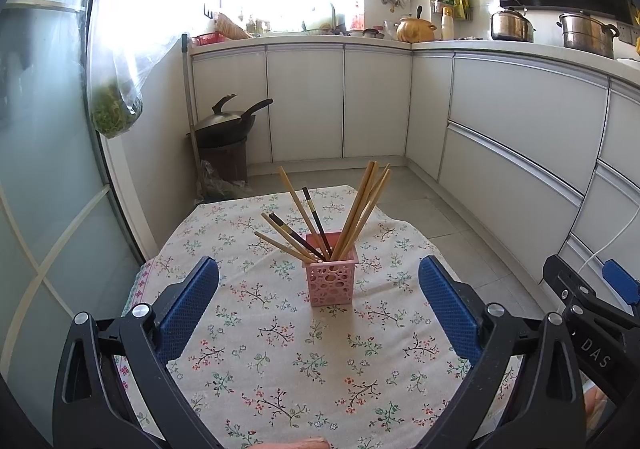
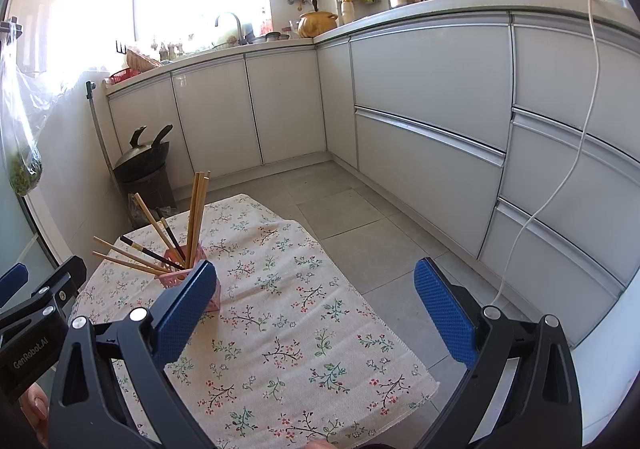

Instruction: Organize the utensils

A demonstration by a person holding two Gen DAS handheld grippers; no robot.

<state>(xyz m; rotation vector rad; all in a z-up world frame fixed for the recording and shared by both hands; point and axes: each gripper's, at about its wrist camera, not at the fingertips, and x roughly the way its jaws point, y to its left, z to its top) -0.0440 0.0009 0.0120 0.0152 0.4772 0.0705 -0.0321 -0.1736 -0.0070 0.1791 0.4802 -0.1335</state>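
From the left wrist, the left gripper [image 1: 319, 299] is spread wide and holds nothing; the pink holder [image 1: 330, 276] stands upright on the floral cloth [image 1: 280, 349] just beyond the gap between its fingers, with the chopsticks [image 1: 320, 221] fanned out of it. Pushing toward the holder could catch those leaning sticks and tip it.

From the right wrist, the right gripper [image 2: 316, 299] is equally wide and empty, the holder left of it behind its left finger. A leftward swing could knock the holder over.
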